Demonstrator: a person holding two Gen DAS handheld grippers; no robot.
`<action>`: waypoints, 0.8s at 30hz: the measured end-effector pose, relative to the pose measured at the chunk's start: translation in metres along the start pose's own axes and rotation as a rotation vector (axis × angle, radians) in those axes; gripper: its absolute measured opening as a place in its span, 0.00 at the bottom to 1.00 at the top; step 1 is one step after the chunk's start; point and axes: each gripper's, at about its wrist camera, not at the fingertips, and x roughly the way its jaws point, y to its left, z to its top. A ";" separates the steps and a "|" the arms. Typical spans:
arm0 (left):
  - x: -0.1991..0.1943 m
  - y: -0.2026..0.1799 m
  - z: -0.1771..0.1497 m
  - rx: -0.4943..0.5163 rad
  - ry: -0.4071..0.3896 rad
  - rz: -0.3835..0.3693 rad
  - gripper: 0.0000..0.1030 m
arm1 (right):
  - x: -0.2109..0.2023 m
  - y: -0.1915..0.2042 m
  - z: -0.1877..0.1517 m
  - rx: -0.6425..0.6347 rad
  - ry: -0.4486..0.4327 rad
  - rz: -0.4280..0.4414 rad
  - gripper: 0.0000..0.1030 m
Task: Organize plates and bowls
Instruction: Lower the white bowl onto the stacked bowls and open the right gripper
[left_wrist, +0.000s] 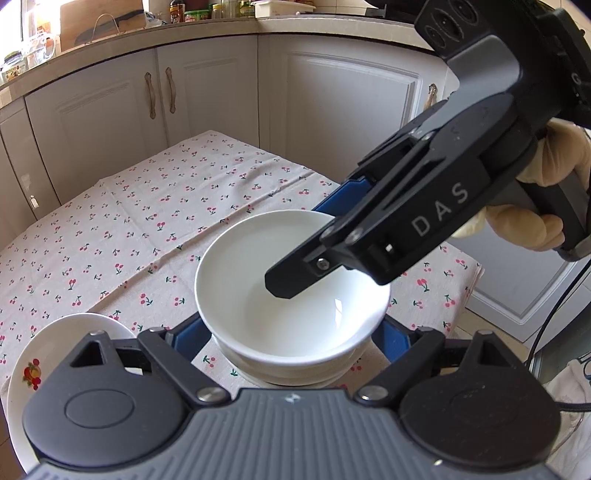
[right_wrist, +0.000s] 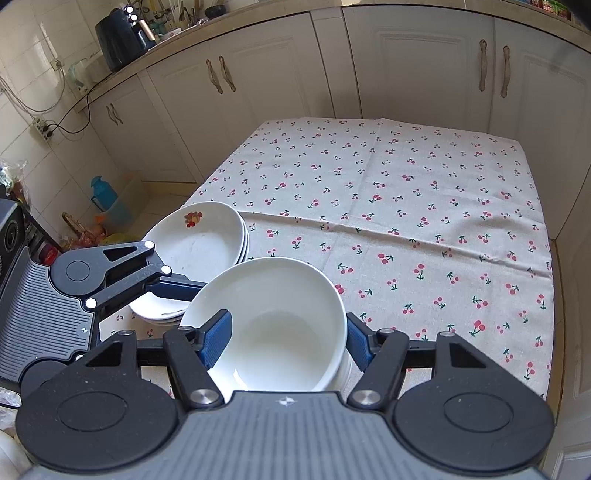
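A white bowl (left_wrist: 291, 291) sits on top of other white bowls near the table's front edge; it also shows in the right wrist view (right_wrist: 273, 332). My left gripper (left_wrist: 291, 343) is open, its blue pads on either side of the bowl stack. My right gripper (right_wrist: 288, 341) is open too, one blue pad (right_wrist: 218, 338) inside the top bowl, the other outside its rim. In the left wrist view the right gripper (left_wrist: 332, 229) reaches over the bowl from the right. A stack of white plates with a fruit print (right_wrist: 199, 243) lies left of the bowls.
The table carries a cherry-print cloth (right_wrist: 406, 206). White kitchen cabinets (right_wrist: 258, 81) stand behind it. A blue jug (right_wrist: 103, 192) and bags sit on the floor to the left. The plate stack also shows in the left wrist view (left_wrist: 59, 347).
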 end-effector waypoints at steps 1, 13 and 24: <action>0.000 0.000 0.000 0.002 0.002 -0.001 0.89 | 0.001 0.000 0.000 -0.002 0.002 -0.003 0.69; 0.006 0.002 -0.003 0.015 0.020 0.003 0.89 | 0.009 0.001 -0.003 -0.014 0.023 -0.020 0.69; 0.007 0.001 -0.003 0.015 0.018 0.000 0.91 | 0.009 0.000 -0.004 -0.003 0.015 -0.005 0.73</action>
